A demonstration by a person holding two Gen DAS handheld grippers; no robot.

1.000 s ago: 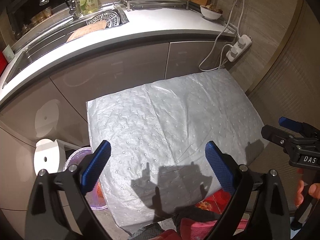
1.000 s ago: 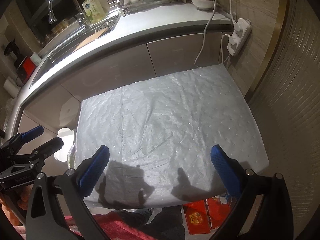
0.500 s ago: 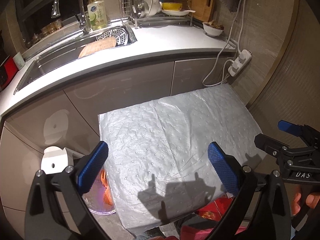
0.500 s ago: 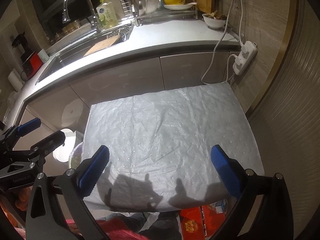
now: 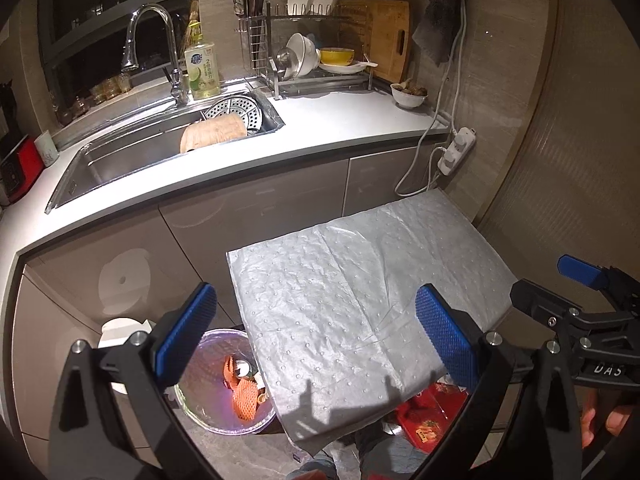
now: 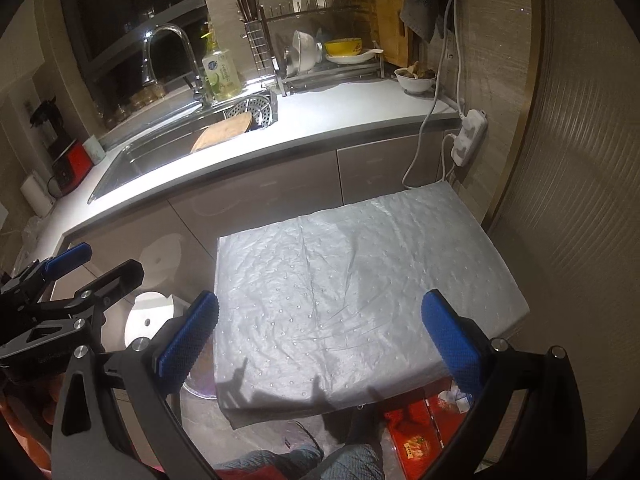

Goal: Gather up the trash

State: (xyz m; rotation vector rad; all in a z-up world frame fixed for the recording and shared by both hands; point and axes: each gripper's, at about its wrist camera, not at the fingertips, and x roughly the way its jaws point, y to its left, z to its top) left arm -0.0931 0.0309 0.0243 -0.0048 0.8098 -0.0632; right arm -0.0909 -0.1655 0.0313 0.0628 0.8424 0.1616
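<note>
Left claw (image 5: 316, 336): fingers spread wide, nothing held between the blue pads (image 5: 186, 334). It is held above the near-left part of the grey padded sheet (image 5: 360, 296) covering the table.

Right claw (image 6: 320, 332): also spread wide, nothing pinched, held over the near edge of the same sheet. It is seen in the left view at 3 o'clock, with part of a hand (image 5: 600, 420) below it; the left claw is seen in the right view at 9 o'clock.

Trash: an orange net (image 5: 244, 394) and other scraps are seen in a bin (image 5: 224, 420) with a clear liner on the floor, at 7 o'clock from the sheet, partly tucked under its left edge. No trash is seen on the sheet. A white round lid-like object (image 5: 120, 330) sits just left of the bin.

Under the sheet's near-right corner, a red box (image 6: 416, 436) is seen on the floor.

Further out, at 12 o'clock: white table top (image 5: 340, 120) with sink (image 5: 132, 152), tap (image 5: 160, 40), soap bottle (image 5: 202, 68), dish rack (image 5: 316, 60) with bowls, cutting board (image 5: 388, 36). A power strip (image 5: 456, 152) hangs at 1 o'clock by the wall.
</note>
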